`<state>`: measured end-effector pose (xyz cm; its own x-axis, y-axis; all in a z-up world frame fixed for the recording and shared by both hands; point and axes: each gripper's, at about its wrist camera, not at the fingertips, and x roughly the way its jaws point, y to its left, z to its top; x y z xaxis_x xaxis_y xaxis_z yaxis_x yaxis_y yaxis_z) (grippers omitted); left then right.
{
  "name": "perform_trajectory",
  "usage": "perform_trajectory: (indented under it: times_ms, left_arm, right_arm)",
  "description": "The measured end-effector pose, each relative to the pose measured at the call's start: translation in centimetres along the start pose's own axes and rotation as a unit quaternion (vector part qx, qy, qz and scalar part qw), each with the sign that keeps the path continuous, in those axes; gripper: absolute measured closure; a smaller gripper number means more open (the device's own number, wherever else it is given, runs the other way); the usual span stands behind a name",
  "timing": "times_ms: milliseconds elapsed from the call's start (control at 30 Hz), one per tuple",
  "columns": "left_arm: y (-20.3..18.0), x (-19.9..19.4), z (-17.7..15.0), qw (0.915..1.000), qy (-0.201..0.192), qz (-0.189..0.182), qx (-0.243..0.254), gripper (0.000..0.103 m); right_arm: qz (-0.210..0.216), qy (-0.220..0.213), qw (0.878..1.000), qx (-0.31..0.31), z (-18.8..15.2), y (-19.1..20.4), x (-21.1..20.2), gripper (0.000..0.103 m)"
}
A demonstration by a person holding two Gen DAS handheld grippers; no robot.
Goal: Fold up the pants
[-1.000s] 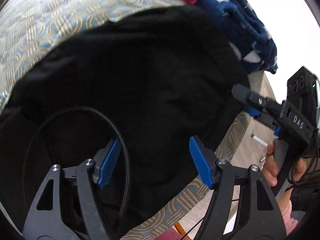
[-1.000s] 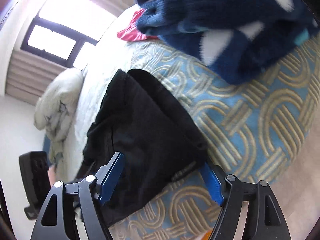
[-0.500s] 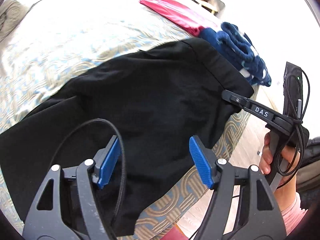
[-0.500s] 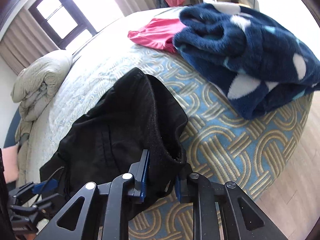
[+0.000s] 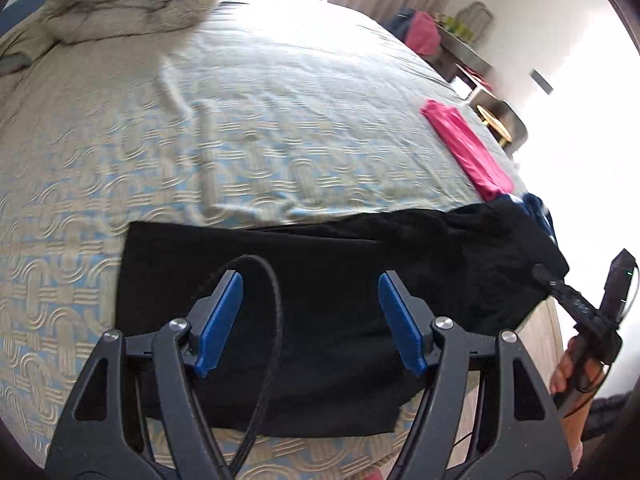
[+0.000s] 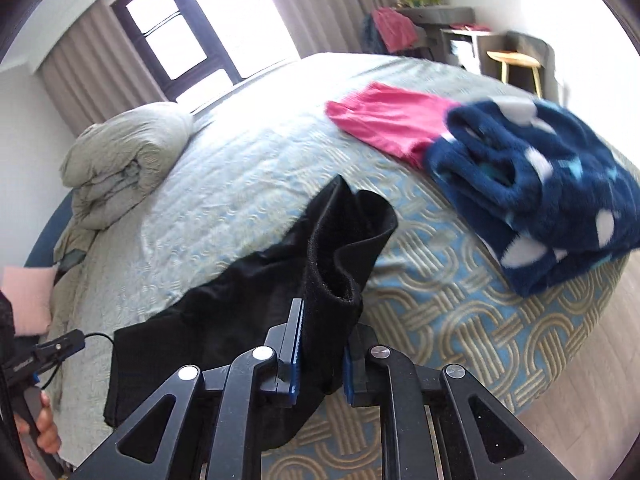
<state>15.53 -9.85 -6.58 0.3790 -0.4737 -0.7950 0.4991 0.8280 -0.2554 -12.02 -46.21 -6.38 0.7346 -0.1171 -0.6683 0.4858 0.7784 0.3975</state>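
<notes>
Here the right gripper [image 6: 320, 354] is clamped on a bunched end of the black pants [image 6: 224, 320], lifting it off the patterned bedspread [image 6: 440, 304], probably so that end can be carried over the rest for a fold. The cloth stands up just beyond its jaws, while the remainder trails away to their left and lies flat. The left gripper [image 5: 310, 320] hangs over that flat part with its jaws wide apart, holding nothing; its own cable [image 5: 272, 320] loops between them. Beyond the right jaws and to their right sit a navy spotted fleece blanket [image 6: 552, 204] and a pink garment [image 6: 388, 118], close enough to crowd the lifted end. Farthest off lies a rolled grey duvet [image 6: 124, 160].
</notes>
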Motion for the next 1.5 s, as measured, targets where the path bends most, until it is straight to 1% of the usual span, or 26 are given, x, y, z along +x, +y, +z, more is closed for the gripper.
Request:
perform_trajectory:
  times_ms: [133, 300, 400, 467, 500, 567, 600, 667, 733, 767, 800, 833, 867, 900, 967, 1000, 1067, 1100, 1133, 1167, 1200, 1233, 1300, 1400, 1433, 1500]
  left_arm:
    - [3.3, 0.1, -1.4, 0.9992, 0.010, 0.000, -0.037, 0.032]
    - [6.3, 1.6, -3.6, 0.9978, 0.031, 0.020, -0.055, 0.032]
    - [9.1, 1.4, -4.3, 0.9948, 0.029, 0.014, -0.097, 0.032]
    - [11.0, 0.4, -4.5, 0.9926, 0.017, 0.020, -0.118, 0.032]
    - [12.1, -0.4, -4.5, 0.9911, 0.005, 0.027, -0.130, 0.032]
    - [14.7, -3.0, -4.7, 0.9858, -0.034, 0.042, -0.159, 0.032]
    - [16.1, -4.3, -4.9, 0.9823, -0.051, 0.047, -0.174, 0.032]
    - [19.2, -7.6, -5.3, 0.9708, -0.091, 0.056, -0.214, 0.032]
    - [21.8, -10.4, -5.9, 0.9598, -0.121, 0.065, -0.245, 0.032]
    - [23.1, -11.7, -6.3, 0.9545, -0.133, 0.074, -0.257, 0.032]
    - [24.3, -12.6, -6.7, 0.9509, -0.137, 0.083, -0.265, 0.032]
    - [24.8, -12.9, -7.0, 0.9494, -0.137, 0.089, -0.268, 0.032]
    - [25.5, -13.3, -7.5, 0.9481, -0.136, 0.096, -0.271, 0.032]
    - [25.7, -13.4, -7.9, 0.9481, -0.135, 0.098, -0.271, 0.032]
    - [25.6, -12.8, -8.3, 0.9516, -0.128, 0.092, -0.264, 0.032]
    - [25.2, -12.2, -8.4, 0.9545, -0.124, 0.086, -0.257, 0.032]
    - [23.4, -10.7, -8.0, 0.9647, -0.108, 0.064, -0.232, 0.032]
    - [22.2, -10.1, -7.7, 0.9693, -0.101, 0.053, -0.218, 0.032]
    - [21.0, -9.6, -7.3, 0.9730, -0.095, 0.043, -0.205, 0.032]
    - [19.4, -8.7, -7.0, 0.9782, -0.088, 0.026, -0.186, 0.032]
    - [18.4, -8.4, -6.7, 0.9806, -0.084, 0.015, -0.177, 0.032]
    - [17.3, -7.7, -6.3, 0.9834, -0.076, 0.003, -0.165, 0.032]
    - [14.6, -6.2, -5.9, 0.9891, -0.057, -0.013, -0.135, 0.032]
    - [11.3, -4.1, -5.8, 0.9947, -0.029, -0.023, -0.096, 0.032]
    - [10.3, -3.4, -5.8, 0.9960, -0.020, -0.026, -0.083, 0.032]
    - [8.7, -1.7, -6.0, 0.9981, 0.000, -0.020, -0.058, 0.032]
  right_arm:
    - [0.016, -0.020, 0.998, -0.049, 0.5, 4.3, -1.4, 0.089]
    - [0.040, -0.039, 0.991, -0.124, 0.4, 11.1, -3.1, 0.090]
    - [0.060, -0.050, 0.980, -0.181, -0.4, 16.4, -3.9, 0.090]
    - [0.085, -0.049, 0.969, -0.226, -1.6, 20.9, -4.1, 0.091]
    - [0.097, -0.046, 0.963, -0.246, -2.3, 22.8, -4.0, 0.091]
    - [0.123, -0.033, 0.947, -0.294, -4.5, 27.2, -3.3, 0.091]
    - [0.132, -0.025, 0.938, -0.318, -5.8, 29.3, -2.6, 0.091]
    - [0.149, 0.002, 0.923, -0.355, -8.7, 32.7, -0.2, 0.091]
    - [0.169, 0.063, 0.911, -0.371, -12.0, 35.4, 4.0, 0.091]
    - [0.171, 0.087, 0.907, -0.375, -13.2, 36.0, 5.7, 0.091]
    - [0.165, 0.122, 0.899, -0.387, -14.8, 36.8, 7.8, 0.089]
    - [0.148, 0.164, 0.886, -0.407, -16.6, 37.4, 9.8, 0.088]
    - [0.136, 0.192, 0.878, -0.417, -17.8, 37.5, 11.0, 0.086]
    - [0.139, 0.203, 0.874, -0.420, -18.5, 37.1, 11.3, 0.085]
    - [0.156, 0.194, 0.875, -0.414, -17.9, 36.0, 10.2, 0.084]
    - [0.167, 0.192, 0.880, -0.401, -17.1, 35.1, 9.4, 0.083]
    - [0.193, 0.191, 0.901, -0.338, -14.2, 32.4, 7.9, 0.078]
    - [0.194, 0.186, 0.915, -0.301, -12.5, 30.7, 7.4, 0.075]
    - [0.183, 0.178, 0.929, -0.267, -11.1, 29.3, 6.9, 0.070]
    - [0.168, 0.173, 0.940, -0.241, -10.1, 27.5, 6.8, 0.067]
    - [0.143, 0.171, 0.951, -0.213, -9.2, 25.2, 7.1, 0.067]
    - [0.123, 0.174, 0.958, -0.194, -8.7, 23.9, 7.5, 0.067]
    - [0.091, 0.201, 0.964, -0.151, -9.1, 20.4, 8.8, 0.067]
    - [0.070, 0.256, 0.959, -0.099, -11.6, 16.7, 10.6, 0.067]
    - [0.076, 0.261, 0.959, -0.083, -12.5, 15.7, 10.6, 0.068]
    - [0.099, 0.238, 0.964, -0.066, -13.3, 14.8, 9.8, 0.068]
